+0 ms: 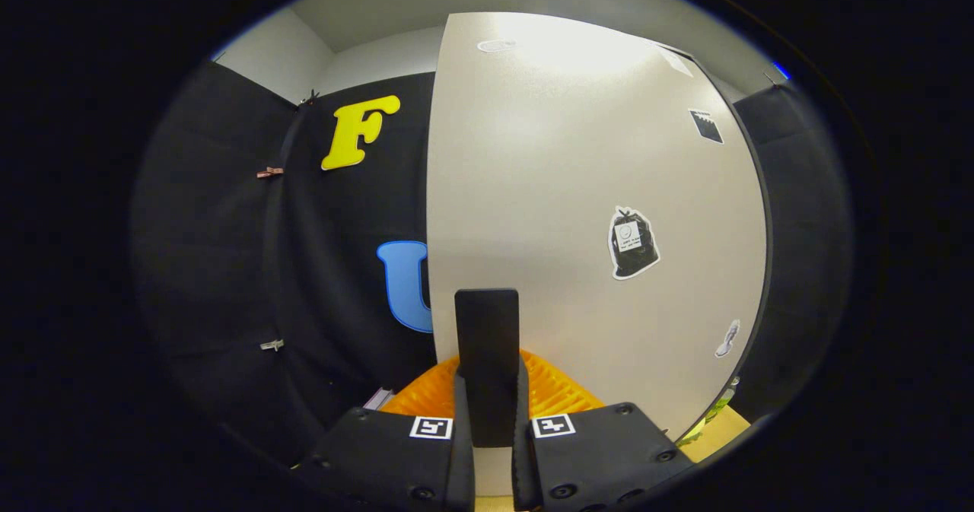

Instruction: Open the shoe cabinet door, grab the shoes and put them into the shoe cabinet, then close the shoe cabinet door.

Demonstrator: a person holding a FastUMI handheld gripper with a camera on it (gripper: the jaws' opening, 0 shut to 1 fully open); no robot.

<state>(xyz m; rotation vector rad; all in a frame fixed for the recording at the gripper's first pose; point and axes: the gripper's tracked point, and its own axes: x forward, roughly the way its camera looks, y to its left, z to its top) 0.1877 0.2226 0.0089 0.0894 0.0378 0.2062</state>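
With the tool (487,421) clamped on the dark upright handle (487,345) at the left edge of the beige shoe cabinet door (578,192), an off-arc pull may slip the grip; an orange ribbed item (552,390) lies just beyond.

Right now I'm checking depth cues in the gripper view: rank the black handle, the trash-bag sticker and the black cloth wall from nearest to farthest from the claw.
1. Black handle: gripped between the claw fingers.
2. Trash-bag sticker: on the door, beyond the fingers, to the right.
3. Black cloth wall: behind the door, to the left.
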